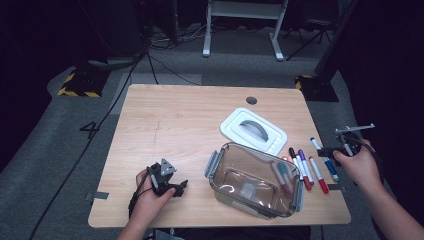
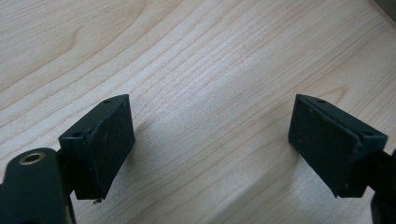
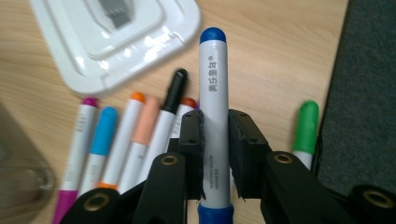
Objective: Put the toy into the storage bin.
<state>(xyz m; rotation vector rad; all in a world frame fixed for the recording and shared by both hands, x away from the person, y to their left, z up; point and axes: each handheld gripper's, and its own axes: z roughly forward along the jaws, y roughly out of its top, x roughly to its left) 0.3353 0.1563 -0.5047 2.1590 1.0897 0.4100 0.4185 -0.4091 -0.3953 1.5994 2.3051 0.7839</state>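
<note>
My left claw (image 2: pixel 210 149) sits by the bench's near-left corner, jaws parted over bare wood with nothing between them. Near the right edge, my right claw (image 3: pixel 215 140) is clamped on a blue marker (image 3: pixel 214 107), lifted above the other markers (image 1: pixel 306 170). The tub (image 1: pixel 252 180) sits at the near edge, its lid (image 1: pixel 253 131) beyond.

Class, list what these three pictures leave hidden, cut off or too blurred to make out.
- Blue marker, right gripper view: its lower end is cut off by the bottom edge; the pads cover part of the barrel.
- Green marker, same view: its barrel is hidden behind the right gripper.
- Box, high view: contents blurred through the clear walls.
- Lid, right gripper view: cut off by the top edge.
</note>
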